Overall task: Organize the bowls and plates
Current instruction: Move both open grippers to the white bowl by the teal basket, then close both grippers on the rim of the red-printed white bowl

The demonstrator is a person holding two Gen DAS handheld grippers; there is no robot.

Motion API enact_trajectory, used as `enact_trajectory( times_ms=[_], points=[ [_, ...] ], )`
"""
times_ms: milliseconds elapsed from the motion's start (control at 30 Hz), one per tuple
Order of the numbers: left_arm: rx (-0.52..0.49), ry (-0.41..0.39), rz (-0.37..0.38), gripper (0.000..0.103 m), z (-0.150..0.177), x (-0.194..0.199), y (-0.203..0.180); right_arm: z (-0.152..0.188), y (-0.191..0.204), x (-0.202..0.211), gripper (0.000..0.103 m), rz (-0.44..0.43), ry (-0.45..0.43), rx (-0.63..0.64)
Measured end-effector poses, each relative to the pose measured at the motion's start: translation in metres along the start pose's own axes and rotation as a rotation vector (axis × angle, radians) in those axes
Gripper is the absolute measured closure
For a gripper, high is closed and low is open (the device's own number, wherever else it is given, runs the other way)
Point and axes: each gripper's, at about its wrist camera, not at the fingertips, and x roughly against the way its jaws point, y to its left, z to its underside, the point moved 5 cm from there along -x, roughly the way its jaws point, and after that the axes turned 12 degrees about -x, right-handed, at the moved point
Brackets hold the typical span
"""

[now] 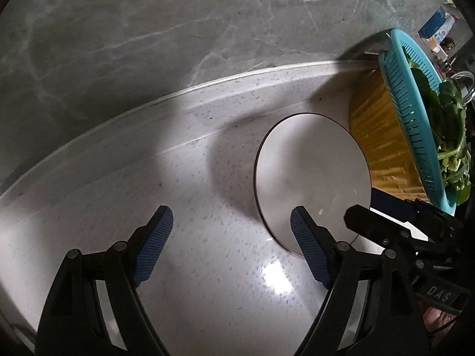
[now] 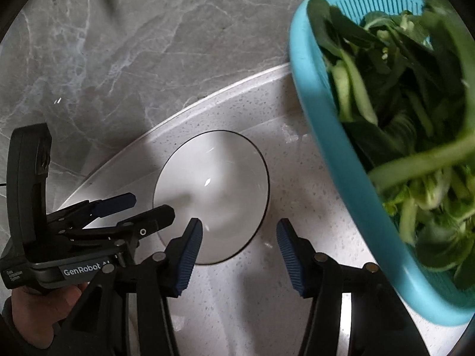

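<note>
As both the left gripper (image 1: 231, 237) and right gripper (image 2: 239, 244) hang wide and empty over the bowl (image 2: 213, 195) just ahead, we risk them colliding.

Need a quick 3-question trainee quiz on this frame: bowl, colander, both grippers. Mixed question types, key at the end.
1. True or false: the white bowl holds leafy greens.
2. The blue colander sits where, seen from the right wrist camera? A) right of the bowl B) left of the bowl C) inside the bowl
3. Fill in: neither the left gripper nor the right gripper holds anything; both have their jaws ____.

Key: 1 false, the bowl is empty and the greens are in the colander. 2 A. 3 open.
</note>
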Motion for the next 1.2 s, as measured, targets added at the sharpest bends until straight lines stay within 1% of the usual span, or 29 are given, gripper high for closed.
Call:
enact_trajectory(
  times_ms=[67,133,200,333,367,400,433,533,567,600,633,667,733,833,900,1033,1100,1200],
  points=[
    [-0.008,0.002,0.001,0.029,-0.001,-0.004,-0.001,0.0,0.003,-0.005,0.047,-0.002,0.003,-0.001],
    [-0.008,0.003,0.011,0.046,-0.005,-0.01,0.0,-0.001,0.005,-0.009,0.05,0.004,0.005,0.005],
    [-0.003,0.004,0.025,0.054,-0.007,-0.015,0.001,-0.002,0.007,-0.014,0.051,0.019,0.014,0.018],
    [-0.007,0.008,0.045,0.054,-0.01,-0.023,-0.001,-0.003,0.01,-0.025,0.052,0.041,0.035,0.02],
    [-0.011,0.012,0.047,0.054,-0.01,-0.024,-0.002,0.003,0.014,-0.025,0.053,0.045,0.04,0.021],
    [-0.016,0.016,0.044,0.056,-0.012,-0.028,-0.006,0.003,0.014,-0.028,0.053,0.05,0.045,0.023],
    [-0.018,0.017,0.05,0.064,-0.012,-0.03,-0.007,0.002,0.015,-0.03,0.054,0.056,0.05,0.024],
    [-0.014,0.025,0.062,0.074,-0.014,-0.038,-0.009,0.001,0.018,-0.038,0.055,0.075,0.049,0.04],
    [-0.015,0.026,0.063,0.076,-0.013,-0.037,-0.009,0.001,0.019,-0.039,0.059,0.082,0.048,0.049],
    [-0.014,0.028,0.069,0.083,-0.014,-0.038,-0.009,0.004,0.023,-0.045,0.066,0.088,0.047,0.056],
    [-0.012,0.029,0.068,0.087,-0.014,-0.038,-0.009,0.004,0.025,-0.048,0.07,0.092,0.047,0.061],
    [-0.013,0.031,0.067,0.087,-0.016,-0.042,-0.01,0.004,0.025,-0.049,0.078,0.093,0.049,0.065],
    [-0.029,0.038,0.038,0.092,-0.014,-0.043,-0.009,0.006,0.03,-0.053,0.078,0.091,0.048,0.073],
    [-0.028,0.041,0.037,0.092,-0.013,-0.043,-0.01,0.005,0.038,-0.058,0.079,0.098,0.042,0.104],
    [-0.022,0.043,0.039,0.093,-0.012,-0.041,-0.008,0.009,0.045,-0.061,0.083,0.088,0.047,0.103],
    [-0.003,0.049,0.037,0.094,-0.005,-0.037,-0.005,0.01,0.051,-0.061,0.085,0.079,0.05,0.114],
    [0.009,0.048,0.04,0.095,-0.002,-0.034,-0.002,0.006,0.051,-0.057,0.087,0.073,0.051,0.118],
    [0.033,0.044,0.053,0.095,0.006,-0.024,0.002,0.002,0.061,-0.062,0.088,0.058,0.058,0.12]
  ],
)
